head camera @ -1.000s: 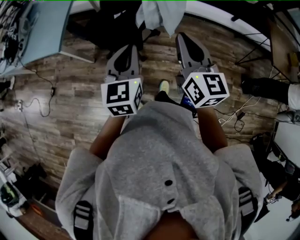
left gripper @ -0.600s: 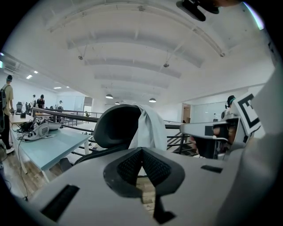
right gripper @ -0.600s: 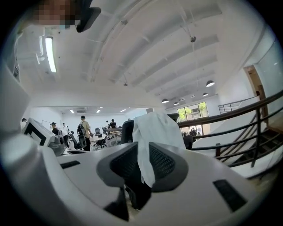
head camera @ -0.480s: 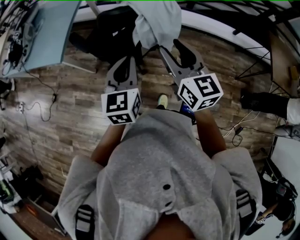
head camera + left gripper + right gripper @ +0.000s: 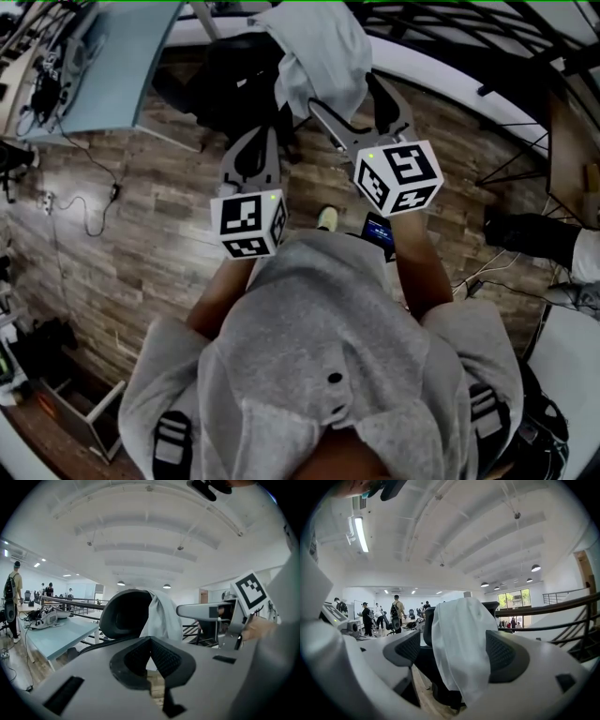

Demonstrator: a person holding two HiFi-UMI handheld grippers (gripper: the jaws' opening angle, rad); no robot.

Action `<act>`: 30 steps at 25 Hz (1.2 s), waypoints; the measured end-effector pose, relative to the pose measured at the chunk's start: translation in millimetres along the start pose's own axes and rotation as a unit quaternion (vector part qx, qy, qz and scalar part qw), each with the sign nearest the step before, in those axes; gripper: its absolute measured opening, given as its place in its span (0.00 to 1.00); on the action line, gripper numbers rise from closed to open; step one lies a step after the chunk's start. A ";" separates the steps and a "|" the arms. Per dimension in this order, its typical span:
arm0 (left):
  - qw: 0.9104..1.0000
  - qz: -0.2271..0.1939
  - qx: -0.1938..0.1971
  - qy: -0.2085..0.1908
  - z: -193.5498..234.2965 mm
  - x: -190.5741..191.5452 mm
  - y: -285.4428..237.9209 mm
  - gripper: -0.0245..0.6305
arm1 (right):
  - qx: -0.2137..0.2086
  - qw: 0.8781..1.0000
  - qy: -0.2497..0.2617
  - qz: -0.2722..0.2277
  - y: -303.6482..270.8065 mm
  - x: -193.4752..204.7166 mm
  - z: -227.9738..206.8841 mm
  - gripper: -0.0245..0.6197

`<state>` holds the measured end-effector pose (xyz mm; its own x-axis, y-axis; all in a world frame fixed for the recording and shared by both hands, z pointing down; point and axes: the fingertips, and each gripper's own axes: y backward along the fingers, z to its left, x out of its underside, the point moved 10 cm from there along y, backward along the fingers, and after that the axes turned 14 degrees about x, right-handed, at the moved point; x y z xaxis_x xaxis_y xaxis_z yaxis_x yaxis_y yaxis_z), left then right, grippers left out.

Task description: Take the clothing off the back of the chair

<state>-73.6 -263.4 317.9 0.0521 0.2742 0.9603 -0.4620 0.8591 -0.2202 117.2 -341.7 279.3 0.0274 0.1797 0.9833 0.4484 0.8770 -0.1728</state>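
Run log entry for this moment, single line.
phase: reaching | clothing: draped on chair back | left gripper: shut, empty | right gripper: jaws just opening, clothing between, not gripped

The cloth [image 5: 461, 639] hangs between the right gripper's [image 5: 343, 91] jaws, which have just been opening; a gap shows at the left pad [image 5: 405, 651]. The chair [image 5: 234, 84] back blocks the way behind. The table [image 5: 112, 66] stands left, the railing [image 5: 548, 604] right; the floor [image 5: 141, 206] between is open.
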 end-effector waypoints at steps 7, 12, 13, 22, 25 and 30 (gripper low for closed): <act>1.000 -0.001 -0.023 0.008 1.0 3.3 -3.1 0.05 | 0.008 1.000 0.017 -0.007 -49.8 -14.7 -6.5 0.93; 0.999 -0.001 -0.039 0.008 1.3 2.4 -5.3 0.05 | -0.009 1.000 0.019 0.004 -82.5 -15.9 -9.3 0.94; 0.999 -0.001 -0.042 0.009 1.7 2.0 -5.8 0.05 | -0.010 1.000 0.022 0.005 -86.0 -16.8 -9.6 0.94; 0.998 -0.003 -0.056 0.009 0.8 1.1 -11.0 0.05 | -0.036 0.996 0.076 0.026 -118.5 -15.8 -8.9 0.93; 0.998 -0.002 -0.060 0.009 1.8 1.3 -11.8 0.05 | -0.038 0.993 0.113 0.026 -123.2 -13.1 -4.5 0.93; 0.998 0.001 -0.066 0.018 5.4 -1.6 -12.5 0.05 | -0.007 0.992 0.118 0.032 -116.3 -18.4 -16.5 0.59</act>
<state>-72.8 -276.9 320.0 0.0847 0.2887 0.9537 -0.3426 0.9072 -0.2442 79.3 -454.3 282.3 0.2643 0.1233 0.9565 0.4513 0.8607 -0.2356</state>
